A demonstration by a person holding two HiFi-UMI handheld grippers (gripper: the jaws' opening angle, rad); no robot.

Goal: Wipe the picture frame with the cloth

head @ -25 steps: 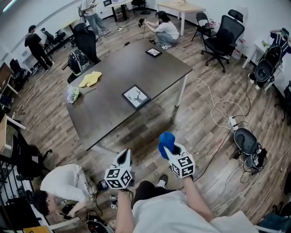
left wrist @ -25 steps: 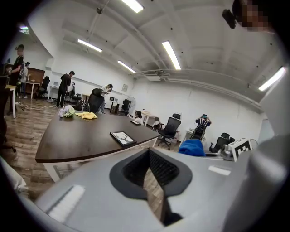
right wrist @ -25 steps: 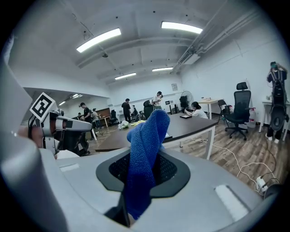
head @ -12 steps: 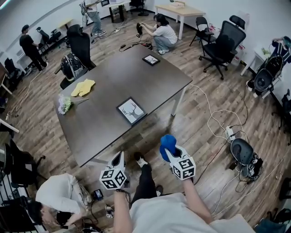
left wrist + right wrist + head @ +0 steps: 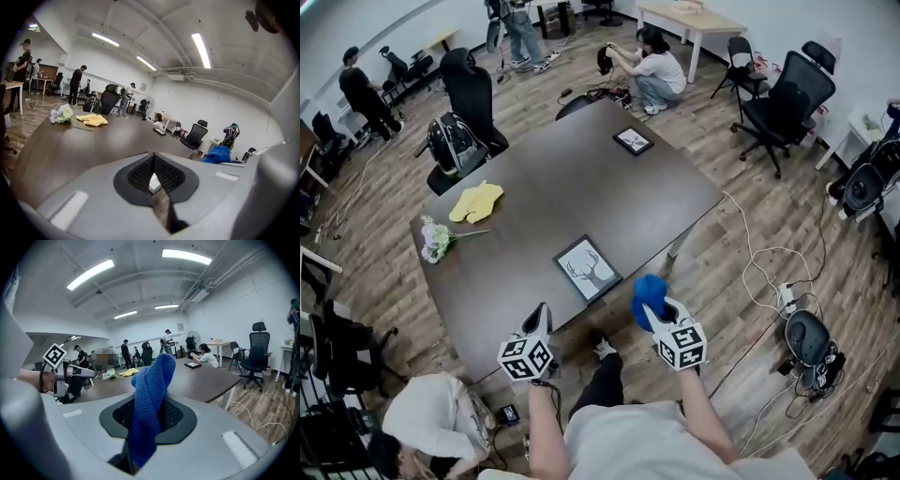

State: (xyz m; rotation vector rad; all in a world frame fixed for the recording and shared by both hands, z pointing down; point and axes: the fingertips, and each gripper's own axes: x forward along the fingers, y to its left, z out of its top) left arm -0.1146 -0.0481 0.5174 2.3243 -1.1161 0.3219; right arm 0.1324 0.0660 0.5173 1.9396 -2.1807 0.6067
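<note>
Head view, looking steeply down on a dark, smooth, rectangular table (image 5: 581, 192) standing on a wood-plank floor (image 5: 741, 309). The picture frame (image 5: 588, 267), a flat rectangle with a dark border round a pale print, lies face up near the table's near edge, just ahead of both grippers. The right gripper (image 5: 654, 312) is clamped on the cloth (image 5: 645, 291), a blue piece of nubbly terry; in the right gripper view its folded bulk stands up in a rounded hump above the ribbed black pads (image 5: 176, 416). The left gripper (image 5: 540, 319) hangs over the near table edge with its grey jaws drawn together to a thin slit, nothing between them. Farther off on the table: a crumpled yellow cloth (image 5: 476, 201), a small bunch of flowers (image 5: 437, 240), and a second frame (image 5: 634, 141) near the far end
</note>
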